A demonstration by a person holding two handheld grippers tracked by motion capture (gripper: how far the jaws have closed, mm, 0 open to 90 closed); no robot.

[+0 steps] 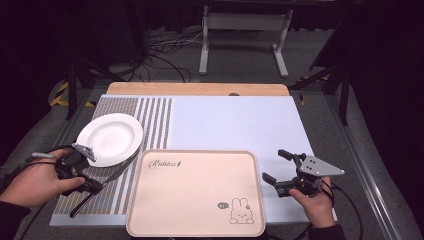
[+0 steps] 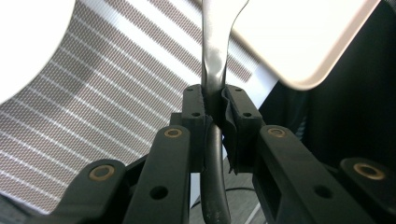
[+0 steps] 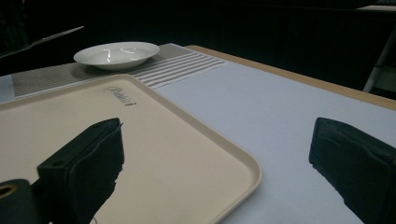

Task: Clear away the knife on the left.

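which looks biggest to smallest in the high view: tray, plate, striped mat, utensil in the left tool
1. Tray, largest.
2. Striped mat, though the plate and tray cover parts of it, so its rank against the tray is unsure.
3. Plate.
4. Utensil, a thin strip, smallest.

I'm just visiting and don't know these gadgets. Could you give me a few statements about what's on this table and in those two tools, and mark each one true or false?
1. The left gripper is shut on a metal utensil. True.
2. The right gripper holds a spoon. False: its fingers stand wide apart with nothing between them.
3. The white plate sits on the striped placemat. True.
4. The plate is on the beige tray. False: it lies beside the tray, up and to the left in the high view.
5. The tray carries food. False: it is bare except for a printed rabbit and lettering.
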